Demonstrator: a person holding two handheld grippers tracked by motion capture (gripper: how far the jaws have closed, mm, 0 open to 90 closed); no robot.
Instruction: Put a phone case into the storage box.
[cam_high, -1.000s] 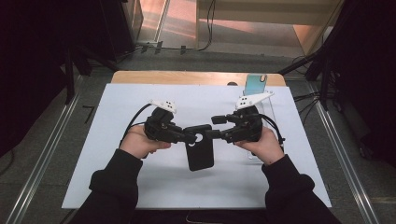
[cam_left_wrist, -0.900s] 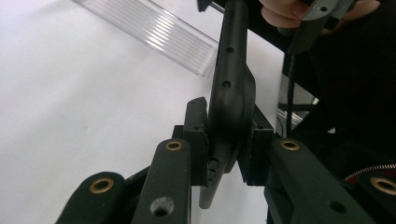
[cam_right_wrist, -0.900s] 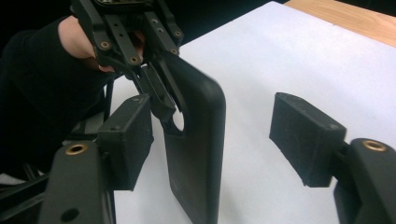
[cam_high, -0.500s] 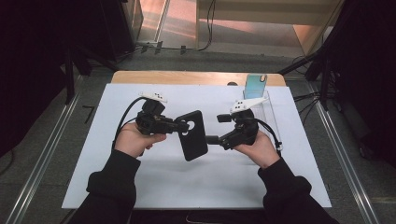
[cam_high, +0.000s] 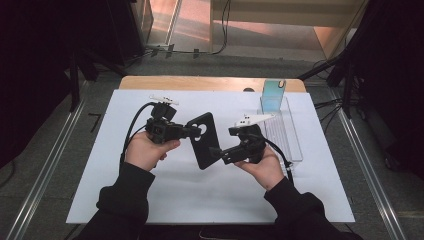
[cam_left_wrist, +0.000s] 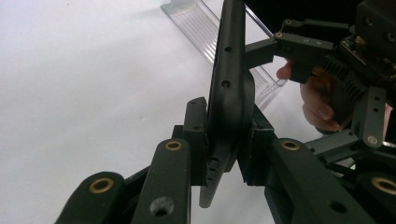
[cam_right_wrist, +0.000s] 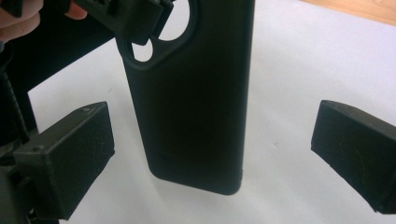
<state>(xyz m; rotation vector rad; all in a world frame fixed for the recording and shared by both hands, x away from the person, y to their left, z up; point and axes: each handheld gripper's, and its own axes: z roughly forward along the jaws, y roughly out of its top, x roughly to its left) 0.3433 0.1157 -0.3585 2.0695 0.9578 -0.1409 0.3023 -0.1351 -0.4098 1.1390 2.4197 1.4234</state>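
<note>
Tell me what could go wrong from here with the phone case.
1. The left tool alone grips the black phone case, at its camera-cutout end, so the long free end could sag or twist out.
2. The right tool has just opened, its pads apart from the case; closing off-centre could knock it loose, perhaps towards the clear tray.

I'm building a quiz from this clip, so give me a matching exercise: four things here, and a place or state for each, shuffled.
Things:
1. left gripper
2. right gripper
3. black phone case
4. clear tray

States:
A. lying on the white mat
B. jaws wide apart
C. clamped at its camera-hole end
D. shut on the case

Pairs: 1-D, 2-B, 3-C, 4-A
</note>
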